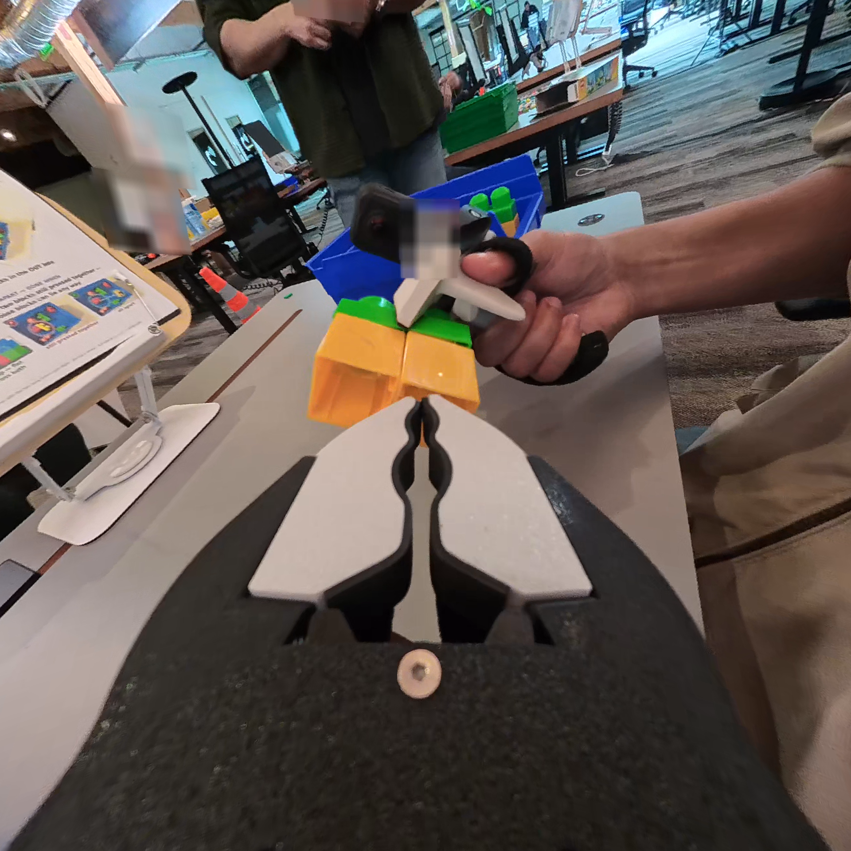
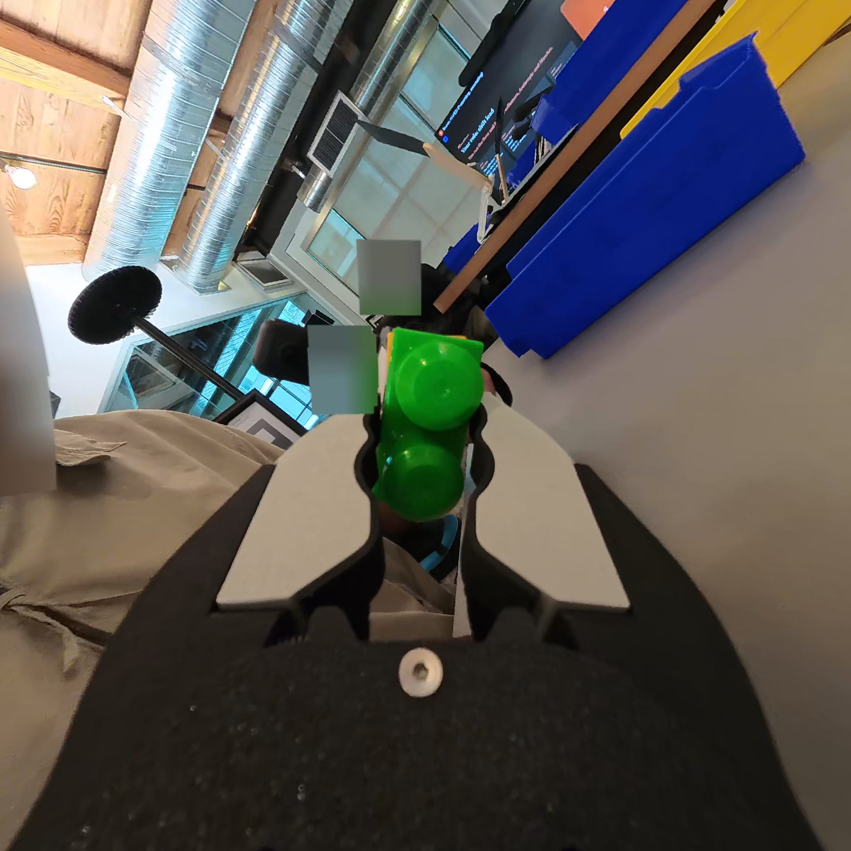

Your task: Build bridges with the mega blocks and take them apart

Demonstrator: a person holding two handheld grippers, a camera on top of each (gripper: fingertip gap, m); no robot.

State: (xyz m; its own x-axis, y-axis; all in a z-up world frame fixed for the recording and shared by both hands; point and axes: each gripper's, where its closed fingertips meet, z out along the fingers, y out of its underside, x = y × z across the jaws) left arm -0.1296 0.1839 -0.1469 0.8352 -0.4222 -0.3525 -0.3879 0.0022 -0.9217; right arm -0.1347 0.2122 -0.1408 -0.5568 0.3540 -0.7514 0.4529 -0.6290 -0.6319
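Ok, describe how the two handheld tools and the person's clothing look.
Each tool, left tool and right tool, has two pale grey fingers with wavy black inner pads on a rough black body with one central screw. Black loop handle. Beige sleeve.

Both views are bright and evenly lit, with cool daylight from windows behind. The yellow blocks (image 1: pixel 396 373) carry a small glare spot, and the document stand (image 1: pixel 133 465) casts a soft shadow on the bench (image 1: pixel 575 460). Wide-angle distortion bends the edges. The nearest part of each tool body looks soft and grainy.
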